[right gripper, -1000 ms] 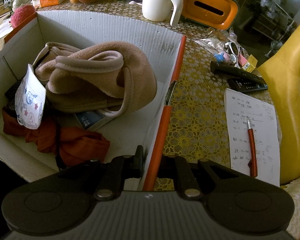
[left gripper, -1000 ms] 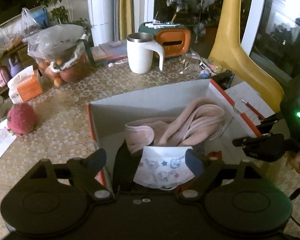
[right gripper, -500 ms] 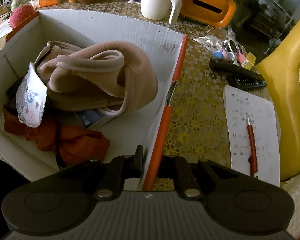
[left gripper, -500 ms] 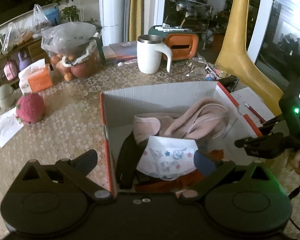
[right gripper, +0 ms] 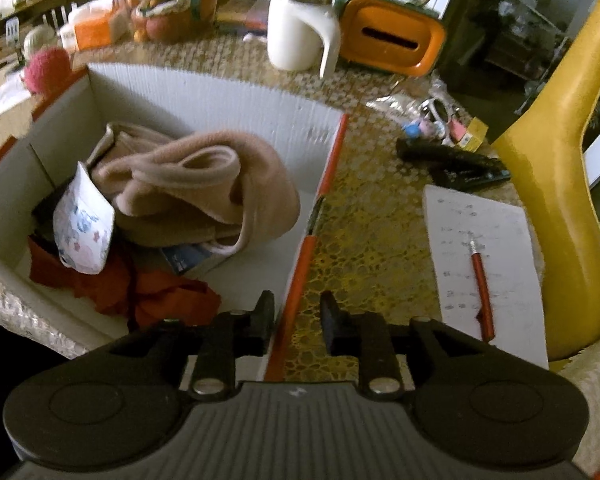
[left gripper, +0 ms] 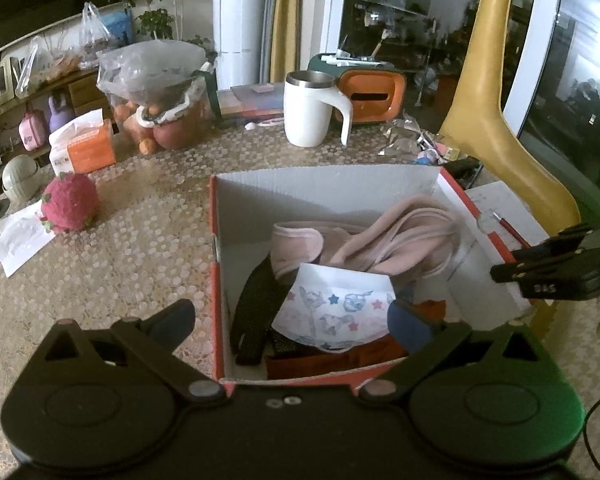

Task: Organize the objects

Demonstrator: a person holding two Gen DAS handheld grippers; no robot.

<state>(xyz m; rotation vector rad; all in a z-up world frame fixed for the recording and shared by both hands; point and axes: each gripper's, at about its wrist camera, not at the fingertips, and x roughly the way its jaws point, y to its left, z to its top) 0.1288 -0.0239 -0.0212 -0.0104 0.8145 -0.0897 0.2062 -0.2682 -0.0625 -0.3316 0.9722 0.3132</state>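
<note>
A white cardboard box with red edges (left gripper: pixel 320 188) (right gripper: pixel 220 96) sits on the patterned table. It holds a pink fleece cloth (left gripper: pixel 384 240) (right gripper: pixel 196 184), a printed white packet (left gripper: pixel 336 312) (right gripper: pixel 86 224), a black strap (left gripper: pixel 256 308) and a red cloth (right gripper: pixel 160 296). My left gripper (left gripper: pixel 288 320) is open and empty, straddling the box's near left corner. My right gripper (right gripper: pixel 296 316) is open, its fingers on either side of the box's right wall (right gripper: pixel 300 264).
A white mug (left gripper: pixel 312 108), an orange tissue holder (left gripper: pixel 372 96), a bag of fruit (left gripper: pixel 156 92), a tissue pack (left gripper: pixel 84 148) and a red knitted strawberry (left gripper: pixel 70 208) stand behind and left of the box. Paper with a red pen (right gripper: pixel 480 280), remotes (right gripper: pixel 456 160) and a yellow chair (right gripper: pixel 560 160) are to the right.
My left gripper has drawn back and risen, so more of the box shows. My right gripper has opened off the box's right wall and shifted a little.
</note>
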